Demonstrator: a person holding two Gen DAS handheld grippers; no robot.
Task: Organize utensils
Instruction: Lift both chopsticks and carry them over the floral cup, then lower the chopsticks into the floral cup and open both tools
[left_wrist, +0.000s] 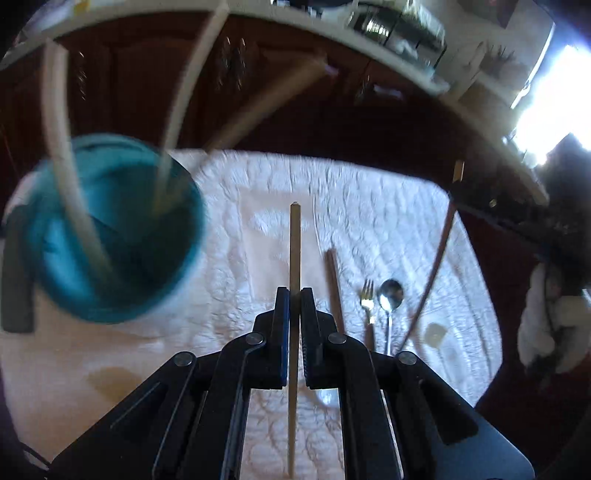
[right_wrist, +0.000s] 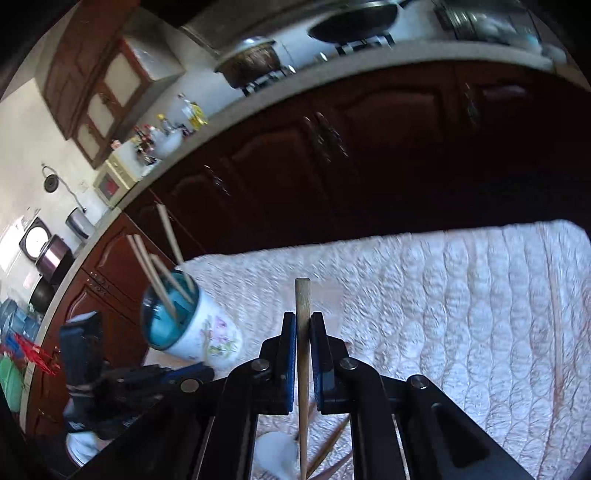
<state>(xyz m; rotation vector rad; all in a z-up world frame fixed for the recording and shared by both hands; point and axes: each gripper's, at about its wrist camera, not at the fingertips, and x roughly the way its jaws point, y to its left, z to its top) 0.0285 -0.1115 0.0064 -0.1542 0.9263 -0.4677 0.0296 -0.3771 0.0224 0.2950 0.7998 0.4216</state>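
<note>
My left gripper (left_wrist: 294, 291) is shut on a pale chopstick (left_wrist: 294, 240) that sticks out forward above the white quilted cloth (left_wrist: 369, 221). To its left stands a cup (left_wrist: 110, 229) with a blue inside, holding several pale chopsticks (left_wrist: 70, 184). On the cloth to the right lie a brown chopstick (left_wrist: 334, 280), a small fork (left_wrist: 367, 299) and a spoon (left_wrist: 390, 295). My right gripper (right_wrist: 303, 317) is shut on a wooden chopstick (right_wrist: 303, 295). The flowered white cup (right_wrist: 192, 325) is to its left, with the left gripper's dark body (right_wrist: 129, 384) below it.
A thin brown stick (left_wrist: 436, 266) slants over the cloth's right side. Dark wooden cabinet doors (right_wrist: 369, 166) and a pale counter edge (right_wrist: 332, 70) run behind the table. More chopsticks (right_wrist: 332, 443) lie below the right gripper. A white-gloved hand (left_wrist: 546, 325) is at the right edge.
</note>
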